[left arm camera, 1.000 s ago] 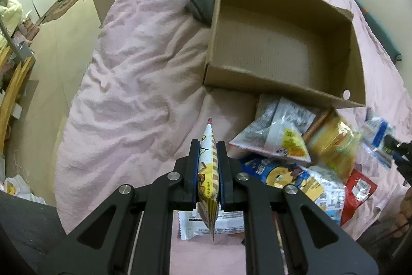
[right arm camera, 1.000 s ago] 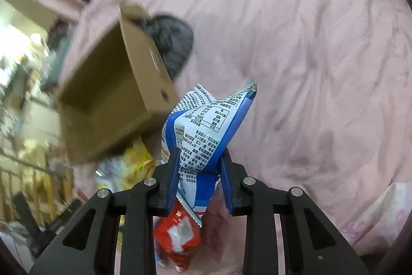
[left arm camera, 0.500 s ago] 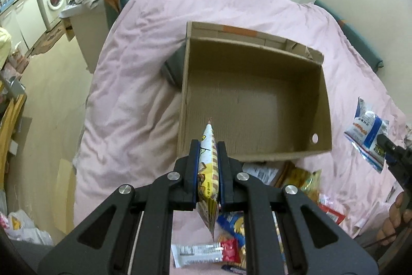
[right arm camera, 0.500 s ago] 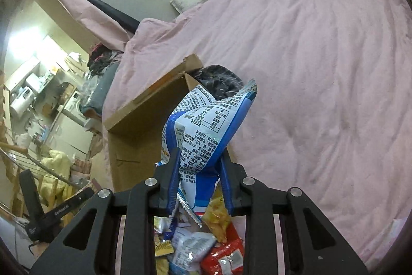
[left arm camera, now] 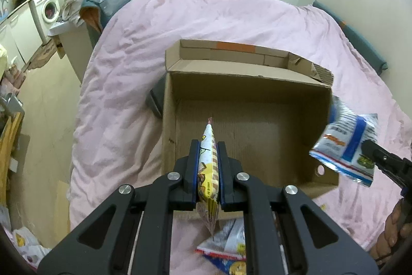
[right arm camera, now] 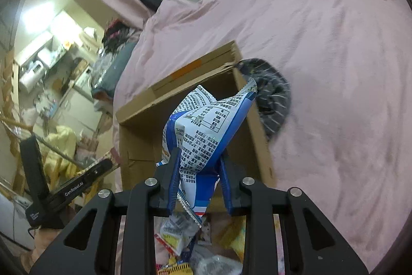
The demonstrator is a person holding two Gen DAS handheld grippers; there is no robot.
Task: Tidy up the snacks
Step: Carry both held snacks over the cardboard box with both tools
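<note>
An open, empty cardboard box (left arm camera: 247,125) sits on the pink bed; it also shows in the right wrist view (right arm camera: 144,135). My left gripper (left arm camera: 208,166) is shut on a thin yellow snack packet (left arm camera: 208,172), held over the box's near edge. My right gripper (right arm camera: 198,172) is shut on a blue and white snack bag (right arm camera: 206,130), held just above the box's near right side. The same bag (left arm camera: 345,146) and right gripper show at the right of the left wrist view. Loose snack packets (right arm camera: 180,244) lie on the bed below both grippers, also seen in the left wrist view (left arm camera: 226,249).
A pink duvet (left arm camera: 180,25) covers the bed. A dark grey item (right arm camera: 270,99) lies against the box's far side. The bed's left edge drops to a beige floor (left arm camera: 43,105). A washing machine (left arm camera: 47,8) and piled clothes stand far left. A wall bounds the far right.
Both grippers have moved forward with their packets, from above the snack pile to over the box. The box now fills the middle of both views.
</note>
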